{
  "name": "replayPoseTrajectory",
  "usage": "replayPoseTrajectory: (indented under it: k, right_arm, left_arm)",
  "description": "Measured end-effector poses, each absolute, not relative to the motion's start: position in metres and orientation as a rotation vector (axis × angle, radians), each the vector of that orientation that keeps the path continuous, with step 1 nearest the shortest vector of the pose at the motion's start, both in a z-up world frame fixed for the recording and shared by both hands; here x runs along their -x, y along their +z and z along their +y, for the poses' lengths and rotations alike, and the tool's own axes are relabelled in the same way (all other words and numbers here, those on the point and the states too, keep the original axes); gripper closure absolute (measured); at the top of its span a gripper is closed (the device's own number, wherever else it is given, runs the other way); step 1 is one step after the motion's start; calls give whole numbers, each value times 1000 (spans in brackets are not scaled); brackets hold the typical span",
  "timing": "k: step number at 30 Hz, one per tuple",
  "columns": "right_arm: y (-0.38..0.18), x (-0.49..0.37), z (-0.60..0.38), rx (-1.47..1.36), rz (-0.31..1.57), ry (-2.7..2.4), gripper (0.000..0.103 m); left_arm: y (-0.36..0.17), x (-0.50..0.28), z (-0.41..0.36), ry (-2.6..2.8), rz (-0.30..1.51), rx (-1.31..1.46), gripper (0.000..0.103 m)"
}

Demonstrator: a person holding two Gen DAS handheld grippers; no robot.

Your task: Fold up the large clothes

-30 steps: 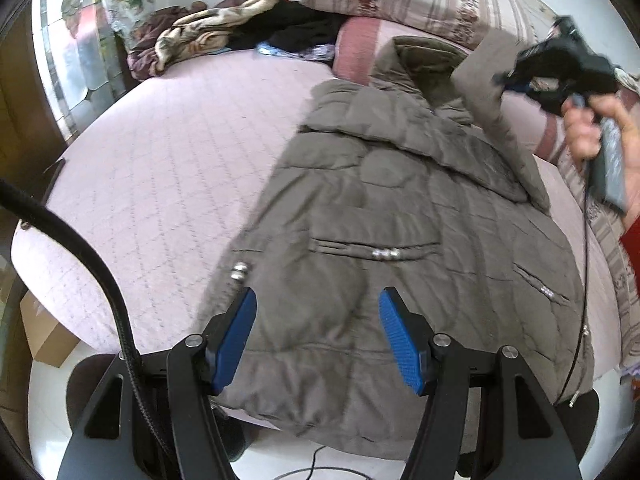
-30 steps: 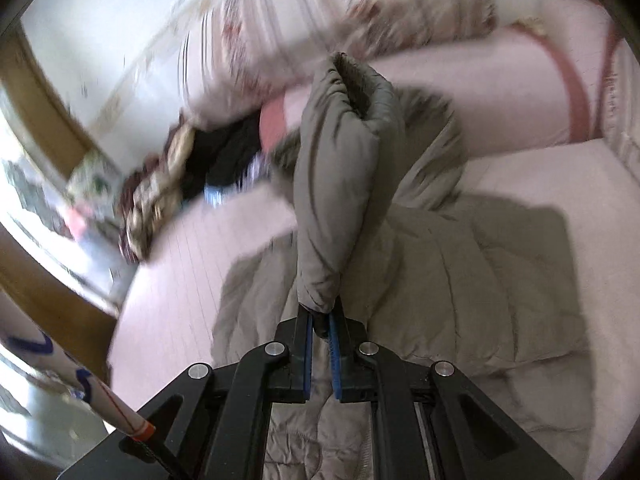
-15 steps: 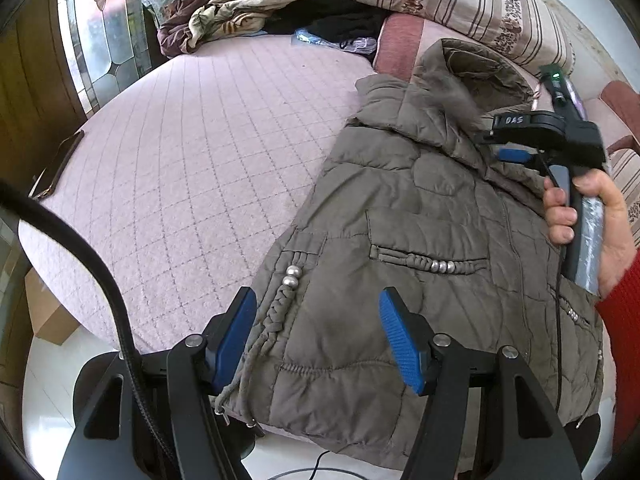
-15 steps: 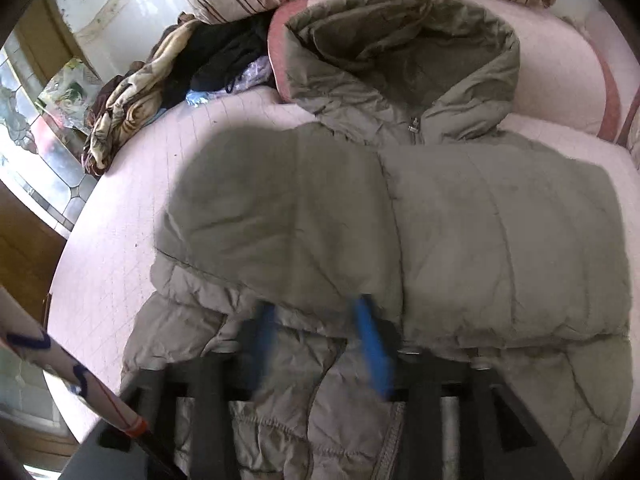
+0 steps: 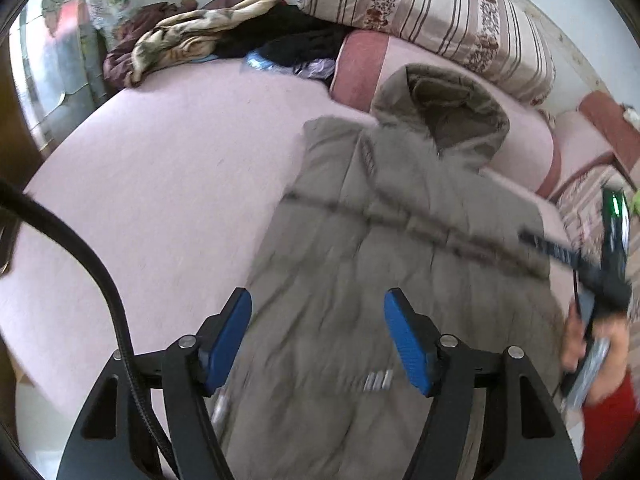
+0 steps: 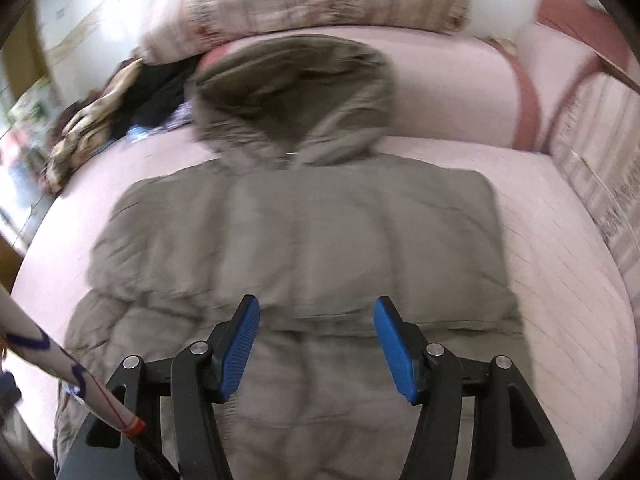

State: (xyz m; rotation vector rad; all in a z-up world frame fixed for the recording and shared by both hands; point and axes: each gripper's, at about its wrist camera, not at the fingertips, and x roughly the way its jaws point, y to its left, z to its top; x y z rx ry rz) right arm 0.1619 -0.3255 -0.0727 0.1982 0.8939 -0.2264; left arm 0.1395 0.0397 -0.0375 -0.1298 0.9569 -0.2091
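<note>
A grey-brown padded hooded jacket (image 5: 360, 248) lies front up on the pink bed (image 5: 160, 168), its hood (image 5: 444, 112) toward the pillows. In the right wrist view a sleeve lies folded flat across the jacket's chest (image 6: 304, 232). My left gripper (image 5: 318, 336) hovers over the lower left half of the jacket; its jaws are opening and hold nothing. My right gripper (image 6: 316, 344) is open above the jacket's middle, with nothing between its blue pads. A hand (image 5: 592, 360) holding the right tool shows, blurred, at the jacket's right edge.
A striped pillow (image 5: 432, 12) and a pink bolster (image 5: 360, 68) lie behind the hood. A heap of other clothes (image 5: 192, 44) sits at the bed's far left corner. The bed's near edge drops off at lower left. A white rod with blue marks (image 6: 60, 368) crosses the right view's lower left.
The right gripper has opened and let go of the sleeve, which now lies flat across the chest, and has drawn back toward the hem. The left gripper has shifted along the jacket.
</note>
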Motion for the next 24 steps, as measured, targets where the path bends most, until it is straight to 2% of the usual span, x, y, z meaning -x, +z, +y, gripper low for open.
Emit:
replayPoseTrajectory:
  k: [6,12,18,24]
  right_arm:
    - [-83,-176,-356,-168,901,-292,39]
    - [-108,-205,-346,-113,940,-274,39]
    - [-130,-226,-345,-93,997,-269,36]
    - [-110,-219,-358,-158,963,-253,35]
  left_arm:
    - [-62,-243,-3,-231,1025,96,33]
    - [-104,-311,-28,-217,1109,116,33]
    - [-127,-331,-41,-113,1092,7,30]
    - [-113,-322,-41,-80,1054,-55,28]
